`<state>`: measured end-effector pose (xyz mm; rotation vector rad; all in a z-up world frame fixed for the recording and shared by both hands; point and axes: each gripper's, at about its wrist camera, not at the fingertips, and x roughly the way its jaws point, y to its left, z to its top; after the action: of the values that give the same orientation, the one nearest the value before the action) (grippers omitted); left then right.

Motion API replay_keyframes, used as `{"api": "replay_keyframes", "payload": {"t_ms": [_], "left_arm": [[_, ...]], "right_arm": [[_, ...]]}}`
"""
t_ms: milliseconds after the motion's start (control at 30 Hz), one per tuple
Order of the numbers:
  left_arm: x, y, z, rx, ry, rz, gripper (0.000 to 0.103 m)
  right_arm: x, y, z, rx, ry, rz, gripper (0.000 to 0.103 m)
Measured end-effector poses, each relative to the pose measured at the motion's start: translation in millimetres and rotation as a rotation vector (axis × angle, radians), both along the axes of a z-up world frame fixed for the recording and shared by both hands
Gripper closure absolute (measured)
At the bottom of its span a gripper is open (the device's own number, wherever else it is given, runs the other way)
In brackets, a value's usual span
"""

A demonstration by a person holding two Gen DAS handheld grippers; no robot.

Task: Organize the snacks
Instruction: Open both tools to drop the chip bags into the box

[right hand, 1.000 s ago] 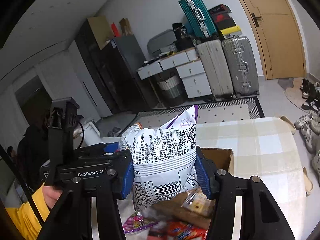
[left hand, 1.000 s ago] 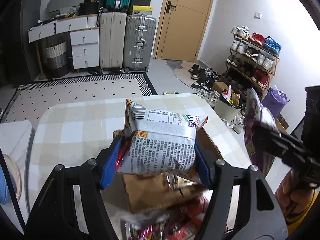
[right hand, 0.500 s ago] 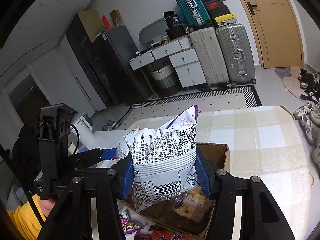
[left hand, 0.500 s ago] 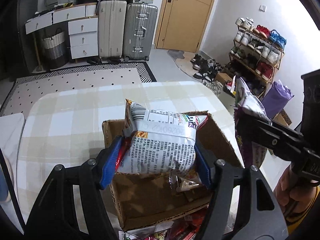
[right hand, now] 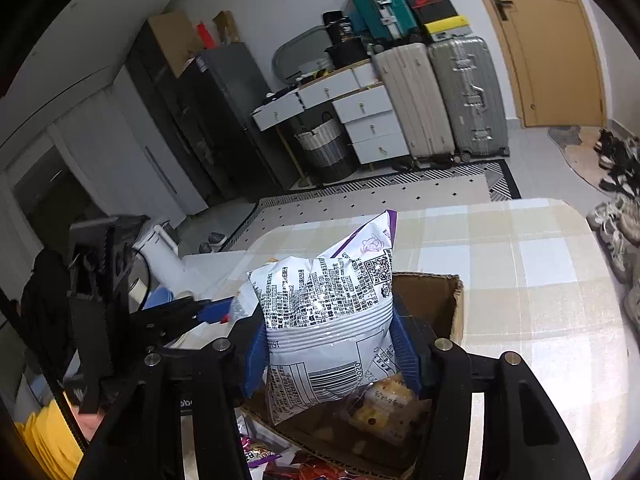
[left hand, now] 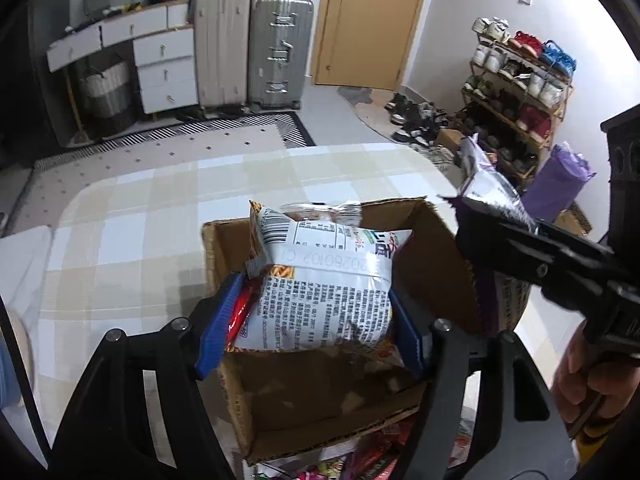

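My left gripper [left hand: 316, 328] is shut on a white snack bag with red and orange edges [left hand: 320, 280], held over the open cardboard box [left hand: 436, 256] on the checked table. My right gripper [right hand: 328, 344] is shut on a white and purple snack bag [right hand: 324, 304], also over the box [right hand: 424, 292]. A clear packet of biscuits [right hand: 384, 408] lies inside the box. The right gripper with its purple bag [left hand: 488, 196] shows at the right edge of the left wrist view. The left gripper [right hand: 200, 308] shows at the left of the right wrist view.
Loose snack packets [left hand: 360, 460] lie on the table in front of the box. The checked tablecloth [left hand: 160, 216] stretches beyond the box. Suitcases [left hand: 276, 48], drawers [left hand: 164, 68], a door and a shoe rack [left hand: 516, 80] stand at the room's far side.
Both grippers have sunk toward the box with their bags still held. The box has come into fuller view, its inside now seen beneath both bags.
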<state>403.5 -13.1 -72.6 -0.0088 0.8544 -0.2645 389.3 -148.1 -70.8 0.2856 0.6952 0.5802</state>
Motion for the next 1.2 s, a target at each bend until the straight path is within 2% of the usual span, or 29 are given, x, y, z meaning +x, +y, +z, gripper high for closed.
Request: {"api": "replay_keyframes", "payload": {"t_ms": [233,533,1200], "left_arm": [[-2,-1,-9,0.025,0.010,0.006,0.032],[-12,8,4,0.041,-0.018,0.013,0.027],[-23,24,7,0.035,-0.001,0.029,0.027]], "right_arm": [[5,3,-6,-0.029,0.023,-0.012,0.048],[9,5,-9,-0.052,0.034,-0.009,0.048],[9,20,-25,-0.146,0.052,-0.027,0.043]]}}
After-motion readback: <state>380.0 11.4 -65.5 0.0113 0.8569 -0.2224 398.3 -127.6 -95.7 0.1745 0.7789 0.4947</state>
